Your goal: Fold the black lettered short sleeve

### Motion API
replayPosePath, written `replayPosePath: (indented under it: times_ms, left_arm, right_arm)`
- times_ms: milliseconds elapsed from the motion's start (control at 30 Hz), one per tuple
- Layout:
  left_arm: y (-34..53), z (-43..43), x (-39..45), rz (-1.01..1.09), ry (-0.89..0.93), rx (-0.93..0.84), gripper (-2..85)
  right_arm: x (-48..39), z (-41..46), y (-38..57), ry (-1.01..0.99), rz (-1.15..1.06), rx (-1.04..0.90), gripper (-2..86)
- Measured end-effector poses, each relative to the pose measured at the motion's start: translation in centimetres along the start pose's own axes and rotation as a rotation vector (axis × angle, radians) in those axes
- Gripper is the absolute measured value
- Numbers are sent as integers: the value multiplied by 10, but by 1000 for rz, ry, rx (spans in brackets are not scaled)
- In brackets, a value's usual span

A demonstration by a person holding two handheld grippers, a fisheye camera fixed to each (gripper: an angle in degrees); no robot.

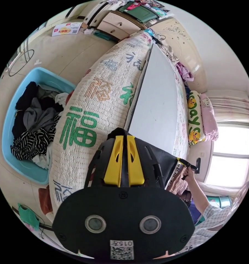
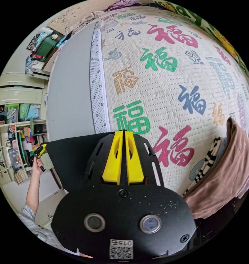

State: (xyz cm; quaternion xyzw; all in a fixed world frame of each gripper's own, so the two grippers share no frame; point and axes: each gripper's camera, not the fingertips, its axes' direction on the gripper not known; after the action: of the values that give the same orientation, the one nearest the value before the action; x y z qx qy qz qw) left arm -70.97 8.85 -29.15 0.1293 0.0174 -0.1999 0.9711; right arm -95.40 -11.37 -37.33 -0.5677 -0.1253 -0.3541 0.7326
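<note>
The black short sleeve shirt hangs stretched in the air between the two grippers, just above the grey board lying on the character-printed bed mat, probably so it can be lowered flat for folding. The left gripper has its yellow jaws pressed together on one edge of the cloth; the right gripper pinches the other edge the same way. Folded clothes lie stacked nearby, and a blue laundry basket sits on the floor.

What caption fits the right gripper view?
Right gripper and left gripper stretch a black shirt over the lettered mat.
</note>
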Motion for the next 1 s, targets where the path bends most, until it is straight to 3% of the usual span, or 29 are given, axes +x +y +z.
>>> replayPosePath:
  times_ms: [133, 300, 500, 633, 700, 867, 1000]
  left_arm:
    - [9, -8, 10, 32, 8, 28, 35]
    - [4, 5, 25, 81, -12, -42, 63]
    - [-12, 25, 42, 69, 26, -91, 58]
    - [-22, 30, 57, 94, 53, -130, 38]
    - [-26, 30, 65, 109, 63, -138, 24]
    - [-30, 27, 95, 178, 32, -125, 5]
    - [-33, 35, 118, 188, 4, -117, 2]
  right_arm:
    - [-66, -49, 42, 263, -202, 58, 35]
    - [-273, -46, 193, -26, -829, -54, 73]
    - [-439, 2, 293, 1, -1199, -66, 91]
    - [-468, 45, 302, 217, -1201, -144, 68]
    - [-467, 33, 307, 205, -1200, -112, 14]
    - [-456, 7, 326, 181, -1169, -116, 3]
    - [-445, 37, 340, 227, -1118, -193, 8]
